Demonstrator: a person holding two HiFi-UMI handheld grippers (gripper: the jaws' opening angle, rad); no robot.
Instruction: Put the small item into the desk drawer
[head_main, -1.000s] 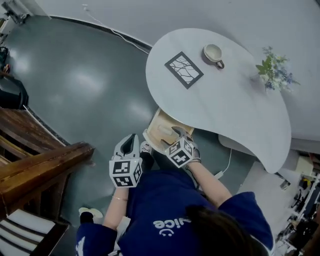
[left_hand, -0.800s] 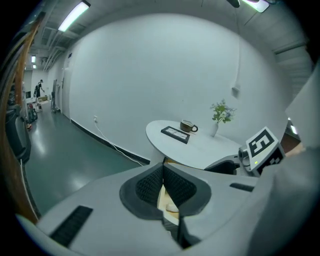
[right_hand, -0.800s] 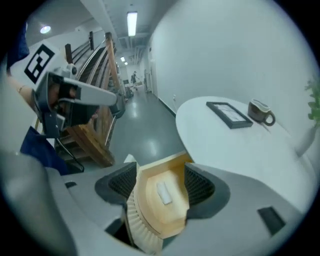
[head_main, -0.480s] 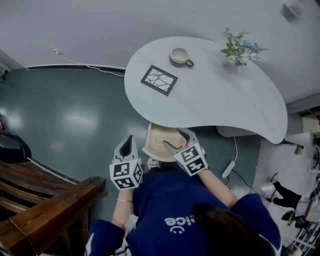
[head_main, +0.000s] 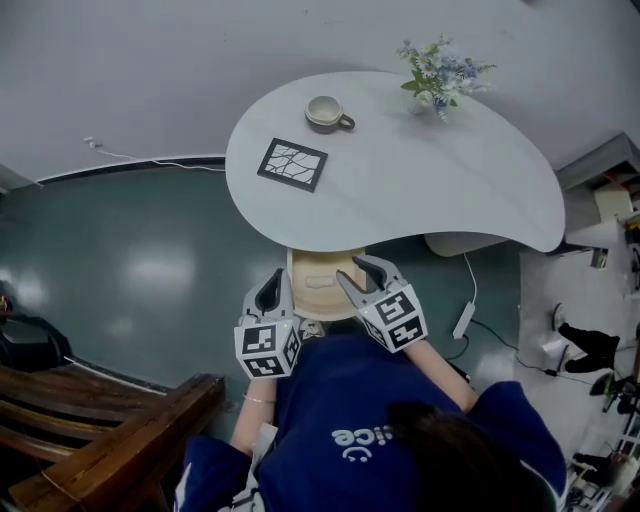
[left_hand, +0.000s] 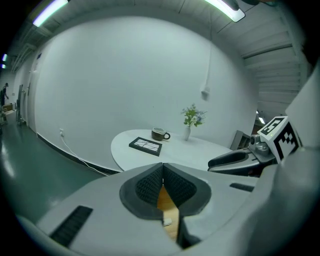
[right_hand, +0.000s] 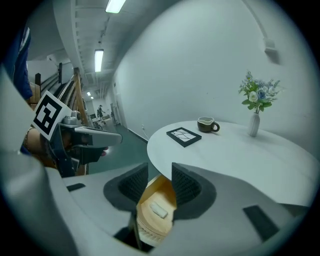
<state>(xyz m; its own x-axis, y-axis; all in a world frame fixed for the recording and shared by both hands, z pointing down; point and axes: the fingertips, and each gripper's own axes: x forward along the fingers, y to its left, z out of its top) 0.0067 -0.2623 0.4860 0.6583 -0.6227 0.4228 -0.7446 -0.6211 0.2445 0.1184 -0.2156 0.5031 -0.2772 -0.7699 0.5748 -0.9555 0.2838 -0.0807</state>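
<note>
A light wooden drawer (head_main: 303, 264) stands pulled out from under the white table (head_main: 450, 180). A small white item (right_hand: 159, 210) lies on the drawer's floor (right_hand: 161, 192), seen through the gap of my right gripper (right_hand: 160, 172). That gripper (head_main: 361, 272) hovers over the drawer's right front, open; its jaws have just been closing and nothing is between them. My left gripper (head_main: 272, 291) is at the drawer's left front corner, shut and empty, its pads touching (left_hand: 162, 170). The white item (left_hand: 169, 220) also shows below the left gripper's pads.
On the table are a black-framed picture (head_main: 292, 164), a cup (head_main: 325, 112) and a vase of flowers (head_main: 437, 75). A wooden bench (head_main: 120, 450) stands at the lower left. A white cable and plug strip (head_main: 465, 320) lie on the floor right of the drawer.
The right gripper has lifted out of the drawer, leaving the white item inside, and its jaws are narrower. The left gripper has moved closer to the drawer. The head view has swung.
</note>
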